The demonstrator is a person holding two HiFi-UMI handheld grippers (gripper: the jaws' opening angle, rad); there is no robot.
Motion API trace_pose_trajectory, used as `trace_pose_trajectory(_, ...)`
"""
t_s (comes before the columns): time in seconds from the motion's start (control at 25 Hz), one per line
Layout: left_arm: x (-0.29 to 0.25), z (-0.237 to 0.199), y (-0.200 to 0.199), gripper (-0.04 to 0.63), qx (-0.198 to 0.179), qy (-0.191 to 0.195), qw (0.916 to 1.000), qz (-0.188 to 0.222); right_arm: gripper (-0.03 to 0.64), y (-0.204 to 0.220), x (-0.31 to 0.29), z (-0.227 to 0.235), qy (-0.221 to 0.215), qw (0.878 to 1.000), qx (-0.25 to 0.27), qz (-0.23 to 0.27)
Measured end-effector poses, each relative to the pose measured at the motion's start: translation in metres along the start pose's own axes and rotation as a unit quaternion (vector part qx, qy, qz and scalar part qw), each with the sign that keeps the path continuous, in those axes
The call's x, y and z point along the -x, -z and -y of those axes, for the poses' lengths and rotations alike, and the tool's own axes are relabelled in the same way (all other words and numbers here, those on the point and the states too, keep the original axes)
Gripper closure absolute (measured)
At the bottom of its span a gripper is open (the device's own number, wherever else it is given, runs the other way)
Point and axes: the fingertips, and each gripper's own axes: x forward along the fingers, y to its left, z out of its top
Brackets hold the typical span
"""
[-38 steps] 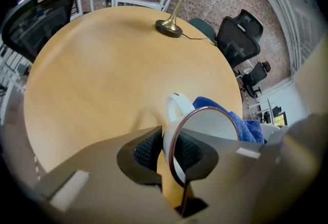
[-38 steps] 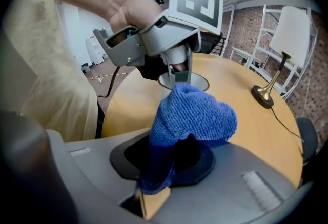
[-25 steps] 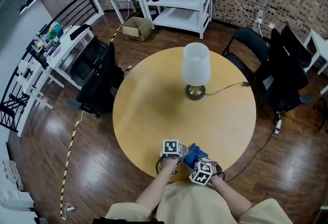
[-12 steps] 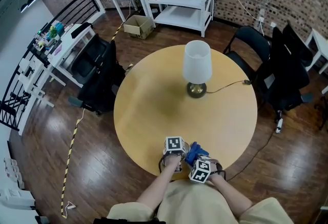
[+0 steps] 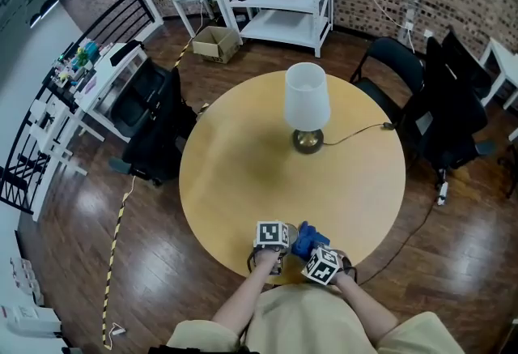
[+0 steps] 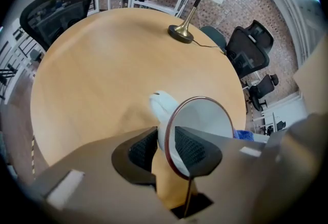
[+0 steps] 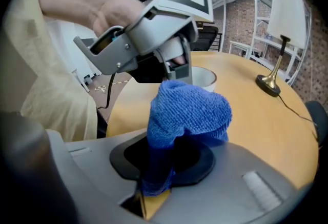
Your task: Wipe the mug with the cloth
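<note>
Little changed from a second ago: round wooden surface (image 5: 243, 150) and lamp (image 5: 307, 105) as before, both tongs parked in the same spot at the 6 o'clock rim. Only the left tongs (image 6: 166, 148) differ, jaws having just eased apart with the wall of the white mug (image 6: 205, 118) between them.

Wide bare wood from 9 o'clock across the centre to 3 o'clock. Lamp standing past centre toward 12 o'clock, cord (image 5: 356, 136) trailing off the edge near 2 o'clock. Black office chairs (image 5: 154, 121) just off the rim at 9 o'clock, more at 2 o'clock. Both tongs close to the near edge, right above the person's lap.

Mug at 6 o'clock on the surface, straddled by the left tongs: one jaw inside, one outside, grip slackened. Right tongs (image 7: 164, 159) clamped on a bunched blue cloth (image 7: 187, 110), held at about 3 o'clock of the mug, near its rim; cannot tell whether touching.
</note>
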Motion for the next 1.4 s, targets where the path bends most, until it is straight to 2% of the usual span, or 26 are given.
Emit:
trace_pose_trajectory(0.08,0.006,0.001,0.001,0.449,-0.007,0.018,0.9998,0.010,0.532,0.000,0.001,0.003,-0.001,1.000,-0.016,0.008)
trace_pose_trajectory(0.2,0.019,0.001,-0.001,0.402,-0.015,0.038,0.9987,0.029,0.532,-0.001,0.002,0.006,-0.001,0.999,-0.030,0.018)
trace_pose_trajectory(0.28,0.037,-0.001,-0.008,0.387,-0.036,0.039,0.9973,0.050,0.532,-0.001,0.002,0.006,-0.002,0.999,-0.034,0.022)
trace_pose_trajectory(0.36,0.055,-0.002,-0.021,0.374,-0.083,0.034,0.9936,0.068,0.532,-0.002,0.003,0.006,-0.003,0.999,-0.036,0.026)
trace_pose_trajectory(0.44,0.063,0.000,-0.033,0.351,-0.174,0.025,0.9827,0.058,0.532,-0.002,0.004,0.007,-0.003,0.999,-0.038,0.030)
trace_pose_trajectory(0.48,0.063,0.002,-0.036,0.353,-0.235,0.022,0.9711,0.037,0.532,-0.002,0.005,0.008,-0.004,0.999,-0.039,0.031)
trace_pose_trajectory(0.52,0.060,0.006,-0.038,0.357,-0.301,0.020,0.9533,0.012,0.532,-0.003,0.006,0.008,-0.004,0.999,-0.039,0.032)
trace_pose_trajectory(0.56,0.055,0.011,-0.039,0.356,-0.368,0.018,0.9294,-0.010,0.532,-0.003,0.006,0.008,-0.004,0.999,-0.040,0.032)
trace_pose_trajectory(0.6,0.050,0.018,-0.041,0.356,-0.431,0.019,0.9018,-0.027,0.532,-0.004,0.006,0.007,-0.005,0.999,-0.040,0.032)
trace_pose_trajectory(0.68,0.038,0.033,-0.040,0.344,-0.528,0.025,0.8467,-0.062,0.532,-0.005,0.006,0.007,-0.006,0.999,-0.038,0.031)
trace_pose_trajectory(0.76,0.021,0.042,-0.033,0.341,-0.594,0.032,0.7976,-0.099,0.532,-0.005,0.004,0.007,-0.008,0.999,-0.038,0.030)
trace_pose_trajectory(0.8,0.013,0.045,-0.030,0.361,-0.621,0.032,0.7755,-0.111,0.532,-0.006,0.003,0.008,-0.009,0.999,-0.039,0.030)
trace_pose_trajectory(0.84,0.005,0.047,-0.029,0.431,-0.641,0.030,0.7581,-0.118,0.532,-0.006,0.002,0.009,-0.008,0.999,-0.042,0.031)
trace_pose_trajectory(0.88,-0.002,0.046,-0.027,0.496,-0.650,0.029,0.7487,-0.125,0.532,-0.008,0.000,0.011,-0.007,0.998,-0.048,0.032)
trace_pose_trajectory(0.92,-0.007,0.043,-0.025,0.563,-0.649,0.028,0.7487,-0.130,0.532,-0.009,-0.001,0.013,-0.005,0.998,-0.053,0.032)
trace_pose_trajectory(0.96,-0.011,0.040,-0.024,0.555,-0.639,0.027,0.7568,-0.133,0.532,-0.011,-0.001,0.014,-0.002,0.998,-0.056,0.030)
trace_pose_trajectory(1.0,-0.012,0.039,-0.026,0.560,-0.623,0.028,0.7706,-0.130,0.532,-0.011,-0.001,0.017,0.002,0.998,-0.056,0.027)
trace_pose_trajectory(1.04,-0.012,0.038,-0.030,0.560,-0.601,0.030,0.7886,-0.125,0.532,-0.012,-0.001,0.020,0.007,0.998,-0.055,0.022)
trace_pose_trajectory(1.08,-0.013,0.037,-0.033,0.560,-0.573,0.031,0.8102,-0.121,0.532,-0.012,0.001,0.024,0.012,0.998,-0.053,0.018)
trace_pose_trajectory(1.16,-0.016,0.033,-0.034,0.560,-0.495,0.039,0.8589,-0.124,0.532,-0.014,0.004,0.032,0.022,0.999,-0.036,0.005)
trace_pose_trajectory(1.2,-0.016,0.029,-0.034,0.560,-0.454,0.039,0.8809,-0.129,0.532,-0.014,0.005,0.035,0.027,0.999,-0.021,-0.004)
trace_pose_trajectory(1.24,-0.015,0.024,-0.036,0.560,-0.417,0.034,0.8986,-0.131,0.532,-0.015,0.005,0.037,0.031,0.999,-0.005,-0.013)
trace_pose_trajectory(1.32,-0.013,0.015,-0.040,0.560,-0.363,0.019,0.9227,-0.129,0.534,-0.016,0.004,0.040,0.038,0.999,0.018,-0.025)
trace_pose_trajectory(1.4,-0.012,0.009,-0.039,0.560,-0.317,0.008,0.9389,-0.133,0.534,-0.017,0.003,0.041,0.041,0.998,0.028,-0.032)
